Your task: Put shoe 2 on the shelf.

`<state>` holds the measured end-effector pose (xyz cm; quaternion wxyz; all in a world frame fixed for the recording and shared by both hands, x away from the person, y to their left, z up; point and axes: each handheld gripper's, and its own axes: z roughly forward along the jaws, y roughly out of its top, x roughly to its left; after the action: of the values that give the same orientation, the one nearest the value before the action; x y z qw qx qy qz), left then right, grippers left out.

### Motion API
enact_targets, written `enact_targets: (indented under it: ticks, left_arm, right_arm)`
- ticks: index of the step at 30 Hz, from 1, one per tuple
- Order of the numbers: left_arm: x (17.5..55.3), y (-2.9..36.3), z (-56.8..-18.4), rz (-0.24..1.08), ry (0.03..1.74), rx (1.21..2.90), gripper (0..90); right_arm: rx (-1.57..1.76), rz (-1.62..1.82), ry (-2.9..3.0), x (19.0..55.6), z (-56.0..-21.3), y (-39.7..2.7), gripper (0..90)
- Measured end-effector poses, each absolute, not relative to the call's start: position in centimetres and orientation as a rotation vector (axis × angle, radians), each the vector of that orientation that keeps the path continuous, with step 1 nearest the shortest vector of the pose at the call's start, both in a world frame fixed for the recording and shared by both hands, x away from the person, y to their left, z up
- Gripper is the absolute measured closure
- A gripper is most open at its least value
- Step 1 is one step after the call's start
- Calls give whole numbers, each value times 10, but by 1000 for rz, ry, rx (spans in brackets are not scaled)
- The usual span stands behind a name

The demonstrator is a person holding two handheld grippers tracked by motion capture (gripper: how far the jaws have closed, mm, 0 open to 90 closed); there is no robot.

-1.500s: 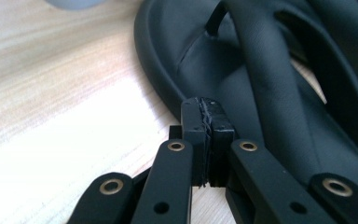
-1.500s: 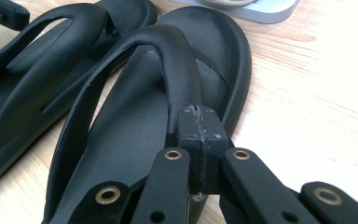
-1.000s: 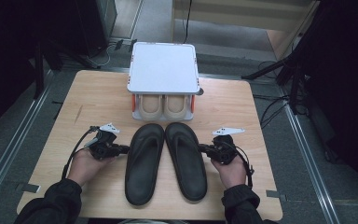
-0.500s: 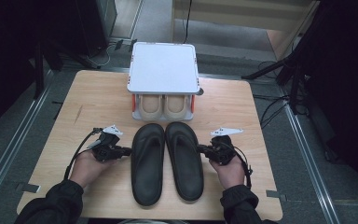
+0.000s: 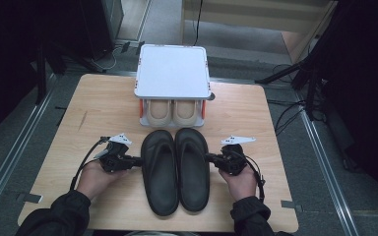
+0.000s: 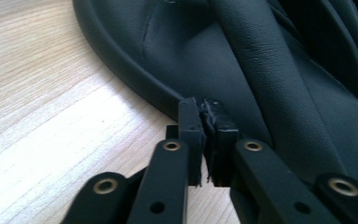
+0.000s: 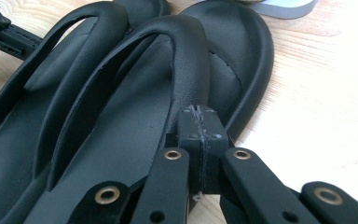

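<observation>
Two black sandals (image 5: 177,169) side by side on table (image 5: 103,108); left gripper (image 5: 137,160) and right gripper (image 5: 210,158) at outer edges, jaws pressed together; whether pinching rims, cannot tell

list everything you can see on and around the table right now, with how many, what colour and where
black flip-flops: 2, black, side by side at the table's near middle, toes toward the rack
shoe rack: 1, white top with orange side parts, far middle of the table
beige shoes: 2, beige, side by side under the rack's top
table: 1, light wood
floor cables: several, black, right of the table
left gripper: 1, black, jaws closed at the left flip-flop's outer edge
right gripper: 1, black, jaws closed at the right flip-flop's outer edge
hands: 2, dark sleeves, near edge, one on each gripper
</observation>
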<state>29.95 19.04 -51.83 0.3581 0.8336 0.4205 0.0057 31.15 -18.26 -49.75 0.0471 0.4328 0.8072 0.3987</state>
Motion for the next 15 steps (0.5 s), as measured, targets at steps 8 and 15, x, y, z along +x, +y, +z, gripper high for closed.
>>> enact_targets:
  ticks: [8, 15]
  left_arm:
    - [301, 198, -506, 7, 1105, 2069, 787]
    - [298, 201, -491, 29, 1084, 2037, 729]
  right_arm:
    - [1314, 1287, 2418, 312, -493, -186, 854]
    - [1293, 1342, 2366, 306, -482, -188, 793]
